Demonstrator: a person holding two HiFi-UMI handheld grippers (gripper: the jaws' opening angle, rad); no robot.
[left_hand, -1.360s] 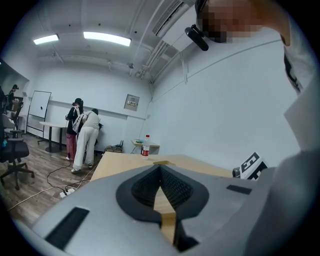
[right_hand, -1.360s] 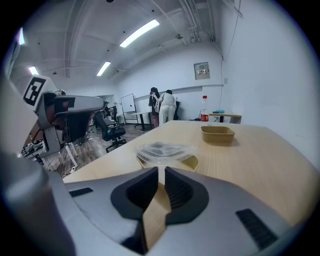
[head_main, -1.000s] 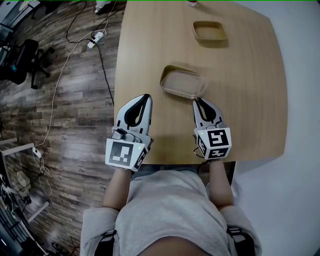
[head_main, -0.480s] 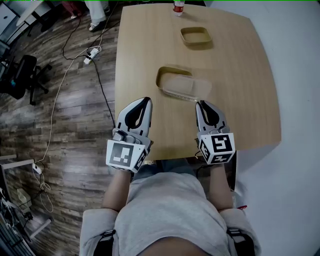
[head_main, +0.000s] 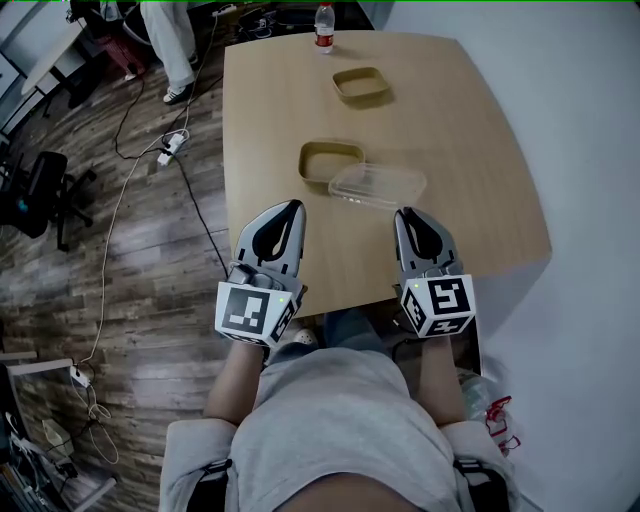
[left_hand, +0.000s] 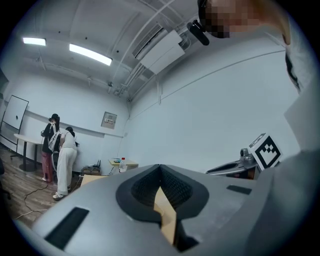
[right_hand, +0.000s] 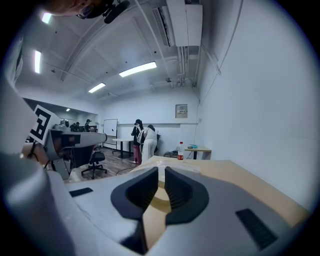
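Moved: both grippers have drawn back to the table's (head_main: 480, 150) near edge; the trays now sit higher in the head view.
Clear lid (head_main: 377, 185): mid-frame, lying askew over the near tray (head_main: 318, 160).
Right gripper (head_main: 407, 213): just below the lid, apart from it; jaws drawn together, nothing between.
Left gripper (head_main: 292, 204): lower left of the tray, jaws closed, empty.
Beyond: second tray (head_main: 361, 86), bottle (head_main: 324, 27) at the top edge.

Table (head_main: 480, 150) pale wood; on it container (head_main: 325, 165) tan, lid (head_main: 378, 185) clear. Left gripper (head_main: 293, 205), right gripper (head_main: 406, 213) grey; pads (head_main: 270, 228) black; marker cubes (head_main: 249, 309) black-white squares.
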